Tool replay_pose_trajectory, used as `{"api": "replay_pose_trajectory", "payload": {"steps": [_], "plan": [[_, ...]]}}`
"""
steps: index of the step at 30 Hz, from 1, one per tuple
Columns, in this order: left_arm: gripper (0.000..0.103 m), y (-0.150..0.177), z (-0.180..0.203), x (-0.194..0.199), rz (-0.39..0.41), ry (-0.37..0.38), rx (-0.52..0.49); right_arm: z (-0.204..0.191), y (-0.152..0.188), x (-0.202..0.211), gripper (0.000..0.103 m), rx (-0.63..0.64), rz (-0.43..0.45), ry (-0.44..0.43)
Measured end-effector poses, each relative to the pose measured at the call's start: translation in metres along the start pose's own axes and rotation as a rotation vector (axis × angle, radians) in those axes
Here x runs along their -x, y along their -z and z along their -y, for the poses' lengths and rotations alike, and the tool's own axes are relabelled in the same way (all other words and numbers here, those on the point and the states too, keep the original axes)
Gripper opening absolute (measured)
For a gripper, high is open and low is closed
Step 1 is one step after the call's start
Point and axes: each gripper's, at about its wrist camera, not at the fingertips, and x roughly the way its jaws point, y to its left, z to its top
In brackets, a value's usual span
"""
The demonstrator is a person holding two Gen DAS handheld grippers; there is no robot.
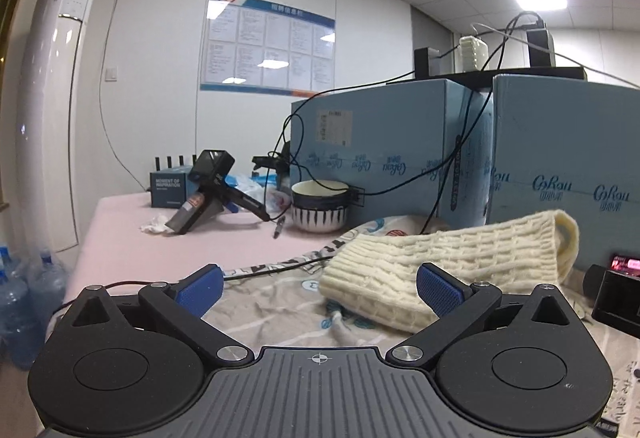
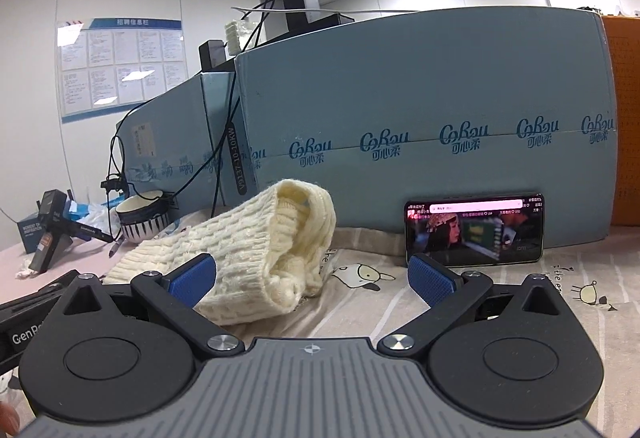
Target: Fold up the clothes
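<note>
A cream cable-knit garment [image 1: 448,262] lies bunched on a printed cloth [image 1: 272,310] that covers the table. In the right wrist view the same knit garment [image 2: 256,250] shows its open end, folded over itself. My left gripper [image 1: 320,288] is open, its blue pads [image 1: 200,288] wide apart, with the knit's near edge just beyond and between them. My right gripper [image 2: 312,278] is also open; its left pad [image 2: 192,278] sits right beside the knit's lower edge, its right pad over bare cloth. Neither holds anything.
Large blue cartons [image 2: 420,126] wall off the back of the table. A phone [image 2: 474,232] with a lit screen leans against them. A striped bowl [image 1: 318,206], a black handheld device [image 1: 208,190], a pen and cables lie to the left. Water bottles [image 1: 24,298] stand on the floor.
</note>
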Motion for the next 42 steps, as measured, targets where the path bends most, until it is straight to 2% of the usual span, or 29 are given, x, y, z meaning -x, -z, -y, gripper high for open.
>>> {"api": "replay_pose_trajectory", "payload": {"steps": [14,42], "plan": [[0.103,0.0039,0.0071,0.0002,-0.008,0.052,-0.035,-0.0029,0.0065,-0.0032,0.103,0.025,0.014,0.006],[0.103,0.0043,0.0076,-0.0018,-0.018,0.049,-0.034,-0.0022,0.0070,-0.0017,0.103,0.016,0.020,0.000]]}}
